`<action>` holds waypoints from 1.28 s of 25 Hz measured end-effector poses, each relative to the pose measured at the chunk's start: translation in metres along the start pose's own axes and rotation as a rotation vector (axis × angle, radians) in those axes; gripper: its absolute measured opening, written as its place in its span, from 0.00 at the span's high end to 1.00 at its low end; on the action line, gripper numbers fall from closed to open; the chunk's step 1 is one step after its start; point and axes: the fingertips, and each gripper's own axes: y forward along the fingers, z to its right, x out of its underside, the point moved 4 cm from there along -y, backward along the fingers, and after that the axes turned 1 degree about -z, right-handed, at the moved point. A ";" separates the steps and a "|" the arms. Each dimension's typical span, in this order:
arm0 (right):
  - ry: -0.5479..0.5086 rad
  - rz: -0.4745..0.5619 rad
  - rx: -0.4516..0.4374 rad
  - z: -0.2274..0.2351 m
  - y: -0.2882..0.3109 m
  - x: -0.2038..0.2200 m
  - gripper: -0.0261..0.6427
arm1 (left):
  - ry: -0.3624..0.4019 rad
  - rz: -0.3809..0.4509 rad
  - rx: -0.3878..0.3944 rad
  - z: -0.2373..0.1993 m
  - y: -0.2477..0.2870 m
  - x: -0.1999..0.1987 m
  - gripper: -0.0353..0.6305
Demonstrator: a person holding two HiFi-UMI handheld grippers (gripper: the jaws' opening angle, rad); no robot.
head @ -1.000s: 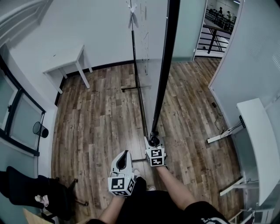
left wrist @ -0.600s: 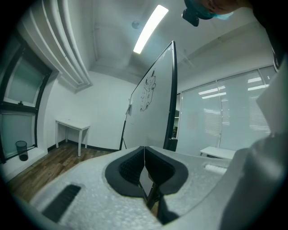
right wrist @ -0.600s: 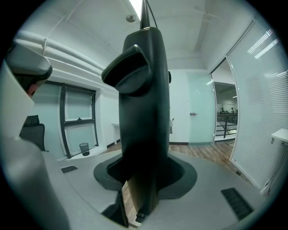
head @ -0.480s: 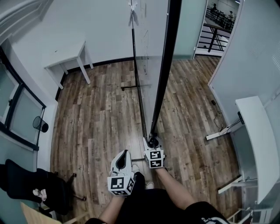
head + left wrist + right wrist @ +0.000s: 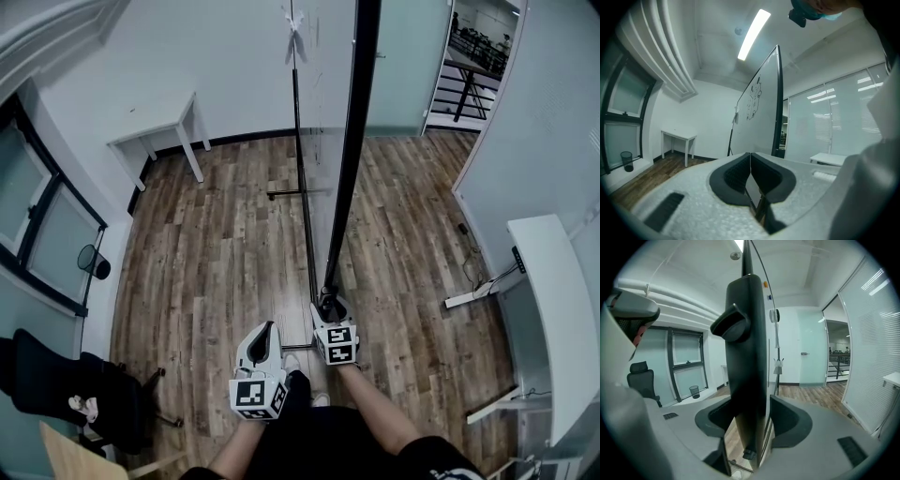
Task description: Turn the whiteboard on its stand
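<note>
Whiteboard [image 5: 353,141] upright on stand [image 5: 302,187], mid-room, edge-on to wearer | R tool [image 5: 328,307] clamped on board's black edge frame, low down, prob. as lever to swing it round | L tool [image 5: 266,334] jaws together, empty, spare beside R | wood floor [image 5: 216,253]; desk [image 5: 155,127], bin [image 5: 90,263], chair [image 5: 56,398] by walls, well apart from stand

1. Cropped by the head view's upper edge: top of the whiteboard [image 5: 354,141].
2. Too small to read in the left gripper view: marker sketch [image 5: 753,96] on that board.
3. Cut by the head view's right edge: white worktop [image 5: 548,300].
</note>
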 end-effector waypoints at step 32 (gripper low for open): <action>0.180 0.171 0.006 -0.046 -0.159 -0.074 0.92 | 0.000 0.002 0.120 0.006 -0.034 -0.028 0.92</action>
